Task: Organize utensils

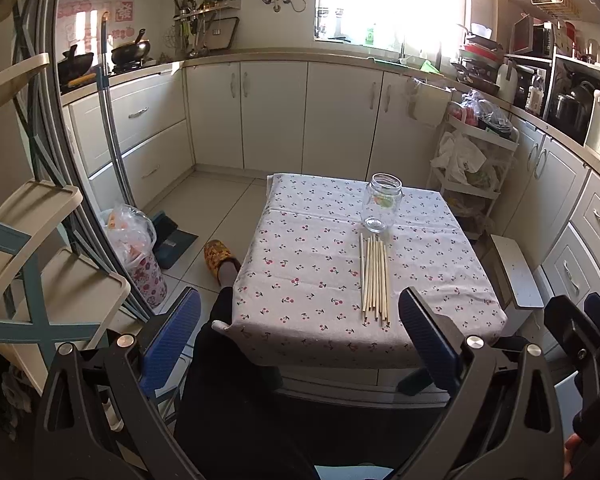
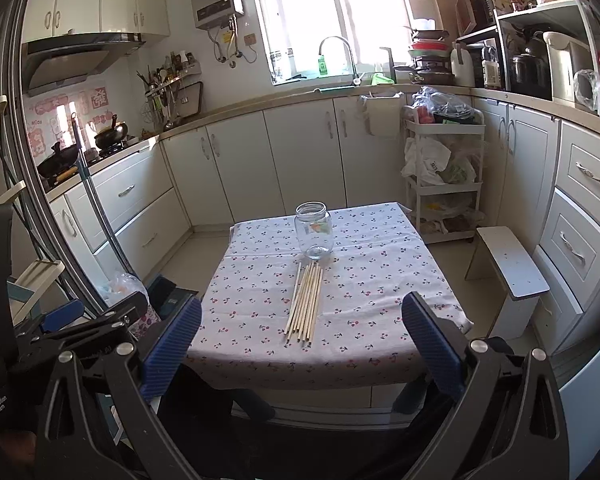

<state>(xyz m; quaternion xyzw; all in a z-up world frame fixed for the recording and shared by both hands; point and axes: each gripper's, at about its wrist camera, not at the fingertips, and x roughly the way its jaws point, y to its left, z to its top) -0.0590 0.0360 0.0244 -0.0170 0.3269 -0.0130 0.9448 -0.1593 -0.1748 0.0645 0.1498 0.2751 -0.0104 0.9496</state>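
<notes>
- Left wrist view: left tool (image 1: 300, 344) hangs w/ jaws spread wide, nothing in them, short of the desk (image 1: 300, 248) near edge.
- Chopsticks (image 1: 374, 278) lie flat in a tight parallel bunch on the cloth, far ends just before the glass jar (image 1: 381, 207), which stands upright, mouth open.
- Count here: approx 8 sticks (overlap, can't be sure), 1 jar.
- Right wrist view: right tool (image 2: 300, 340) also wide open and empty, off the desk (image 2: 380, 280), roughly in line w/ the chopsticks (image 2: 306, 302).
- Jar (image 2: 314, 230) just past the stick tips.
- Advice: pinch a stick or pair mid-length, lift, tilt upright, drop into jar; steady jar w/ other tool so it doesn't tip.
</notes>
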